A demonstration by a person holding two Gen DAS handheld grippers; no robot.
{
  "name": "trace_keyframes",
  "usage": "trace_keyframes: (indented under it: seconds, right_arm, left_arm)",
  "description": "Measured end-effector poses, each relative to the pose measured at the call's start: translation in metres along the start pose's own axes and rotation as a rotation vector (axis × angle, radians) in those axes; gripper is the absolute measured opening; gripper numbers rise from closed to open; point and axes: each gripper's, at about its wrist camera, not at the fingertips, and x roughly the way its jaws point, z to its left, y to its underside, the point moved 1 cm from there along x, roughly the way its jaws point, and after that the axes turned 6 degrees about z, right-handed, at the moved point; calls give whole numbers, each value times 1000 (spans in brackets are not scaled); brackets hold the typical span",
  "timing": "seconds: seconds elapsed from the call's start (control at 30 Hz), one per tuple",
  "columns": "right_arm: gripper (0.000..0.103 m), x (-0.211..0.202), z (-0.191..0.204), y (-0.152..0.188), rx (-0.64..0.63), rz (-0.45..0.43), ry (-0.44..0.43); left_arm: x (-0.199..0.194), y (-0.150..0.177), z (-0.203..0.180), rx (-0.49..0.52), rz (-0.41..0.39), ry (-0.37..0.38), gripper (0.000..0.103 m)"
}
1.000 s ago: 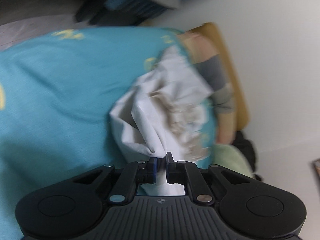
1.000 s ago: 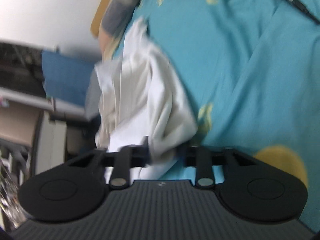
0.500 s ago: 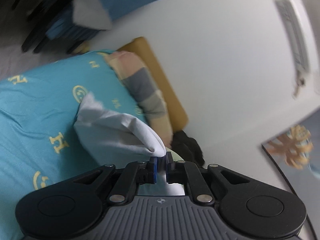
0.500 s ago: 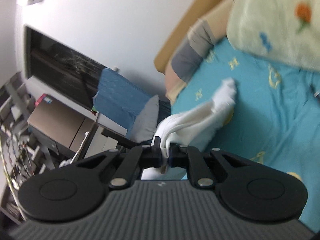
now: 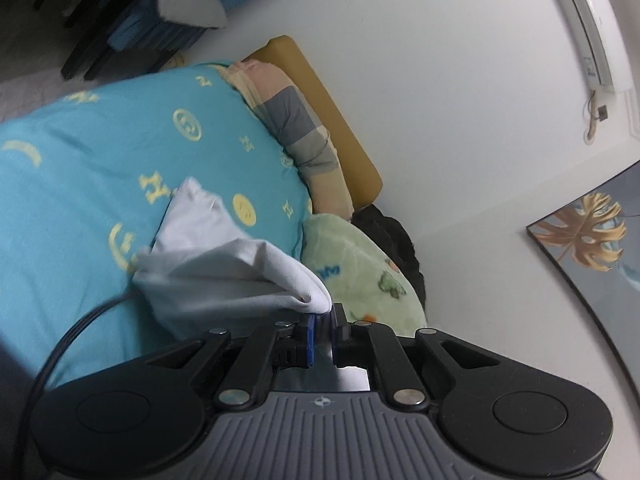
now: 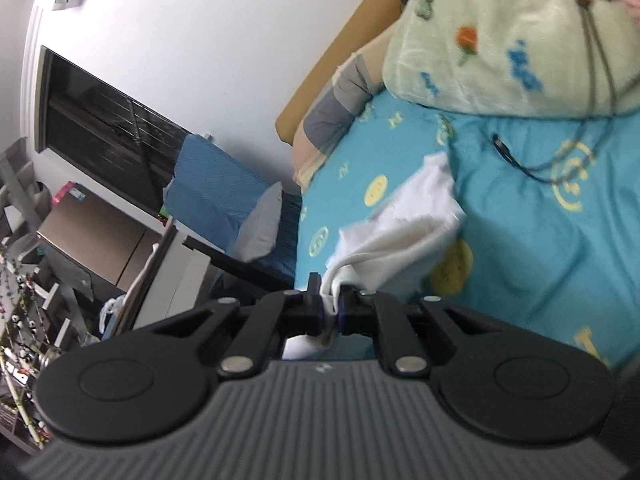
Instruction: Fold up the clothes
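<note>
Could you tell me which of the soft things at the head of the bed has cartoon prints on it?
The pale green pillow, nearest the left gripper, carries small coloured cartoon prints. The other pillow by the headboard has only plain grey and peach blocks.

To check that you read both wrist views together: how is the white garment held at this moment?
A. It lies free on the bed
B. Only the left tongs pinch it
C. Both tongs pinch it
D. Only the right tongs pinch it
C: the left tongs are shut on a corner of the white garment, and the right tongs are shut on another bunched part of it above the blue bedsheet.
</note>
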Motion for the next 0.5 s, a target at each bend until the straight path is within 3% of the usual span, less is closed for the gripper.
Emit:
trace_keyframes:
  seconds: [0.23,0.4,0.43,0.47,0.5]
  right_arm:
    - [12,91,3,-79,92,65,84]
    - [13,156,-36,-112,130,131,158]
    - [16,166,-46,-113,133,152,147]
    - [19,171,-56,-112,133,181,116]
    - [33,175,-64,-111,128,212,85]
  left_arm:
    - [99,-81,-22,112,14,-171,9]
    - [167,-102,7,189,68,-234,10]
    - [173,-103,14,196,71,-243,15]
    - [174,-103,20,203,78,-236,25]
    - [175,-103,27,209,84,-229,34]
